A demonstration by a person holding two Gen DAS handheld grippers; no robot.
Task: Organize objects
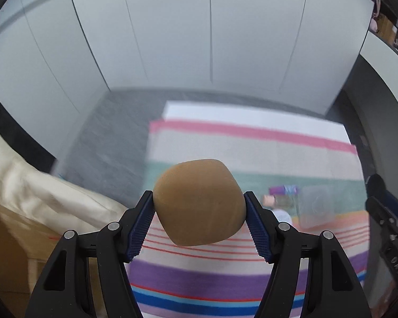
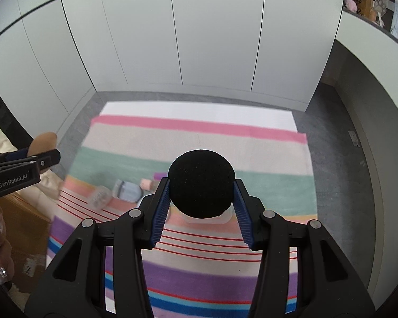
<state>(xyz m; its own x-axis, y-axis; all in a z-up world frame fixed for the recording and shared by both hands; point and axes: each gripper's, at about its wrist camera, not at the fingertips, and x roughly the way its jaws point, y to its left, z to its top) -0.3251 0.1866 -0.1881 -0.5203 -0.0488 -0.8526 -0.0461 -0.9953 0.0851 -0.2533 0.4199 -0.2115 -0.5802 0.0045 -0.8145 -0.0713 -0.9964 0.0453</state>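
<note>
— How many sponges were there?
— Two: one tan sponge [image 1: 199, 202] and one black sponge [image 2: 201, 184], each between a pair of blue pads.

— And grippers?
— Two, the left gripper [image 1: 199, 212] and the right gripper [image 2: 201, 201].

— What lay on the cloth?
— One striped cloth [image 2: 225, 241], and on it, left of the middle, one pale blue item [image 2: 128, 190], one pink item [image 2: 146, 184] and one purple item [image 1: 282, 189], all blurred. Clear plastic containers numbered two: one [image 2: 99, 197] far left, one [image 2: 207, 218] under the black sponge.

— Boxes?
— One cardboard box [image 2: 21, 225] at the near left.
</note>
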